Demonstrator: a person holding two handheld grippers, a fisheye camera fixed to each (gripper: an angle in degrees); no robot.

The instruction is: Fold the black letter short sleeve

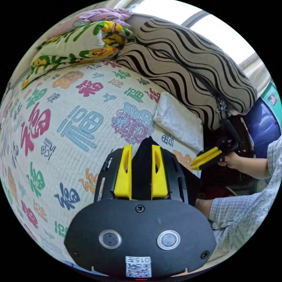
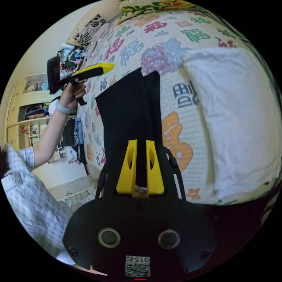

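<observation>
Both claws pinch the black shirt (image 2: 129,105) low in frame: left gripper (image 1: 141,169), right gripper (image 2: 140,164). Grip's thin; cloth could slip onto the bed sheet (image 1: 73,123).

You work over a bed (image 1: 73,123) covered in a cream mat printed with coloured characters. At its far side, a duck-print pillow (image 1: 88,44) and wavy-striped bedding (image 1: 188,67) sit below a bright window (image 1: 223,32). A white pillow (image 2: 235,117) lies nearby, with cluttered shelves (image 2: 32,123) along a pale wall.
</observation>
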